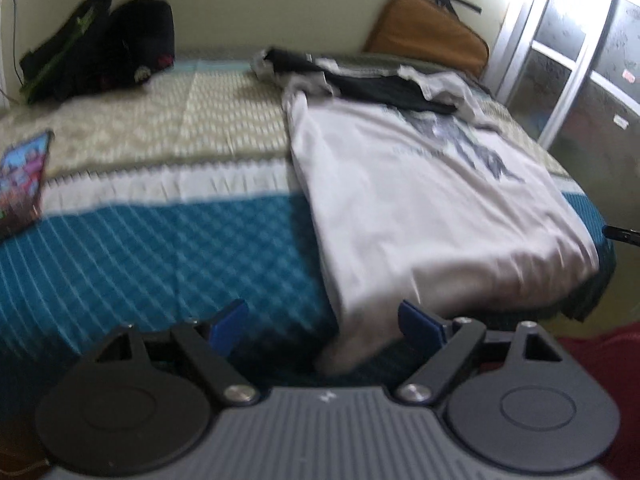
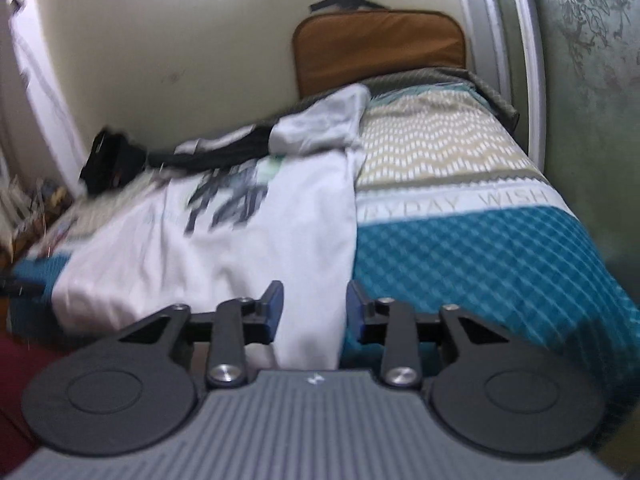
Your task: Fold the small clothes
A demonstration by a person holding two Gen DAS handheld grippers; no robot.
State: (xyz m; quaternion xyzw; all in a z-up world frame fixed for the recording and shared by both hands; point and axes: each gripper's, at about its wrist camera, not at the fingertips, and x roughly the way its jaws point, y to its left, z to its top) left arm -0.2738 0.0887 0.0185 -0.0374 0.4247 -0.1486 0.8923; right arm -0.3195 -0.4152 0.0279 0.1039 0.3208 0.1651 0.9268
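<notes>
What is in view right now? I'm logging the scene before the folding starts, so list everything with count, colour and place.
T-shirt: one, white with a dark print, spread flat on the bed, hem at the near edge.
Clothes pile: one heap, black and grey, beyond the T-shirt.
Bedspread: one, teal, white and beige bands, covering the bed.
Bags: black, number unclear, far left corner by the wall.
Cushion: one, brown, upright against the wall.
Picture book: one, colourful, left edge of the bed.
Left gripper: black with blue pads, open at the T-shirt's hem.
Right gripper: same, open at the hem.
</notes>
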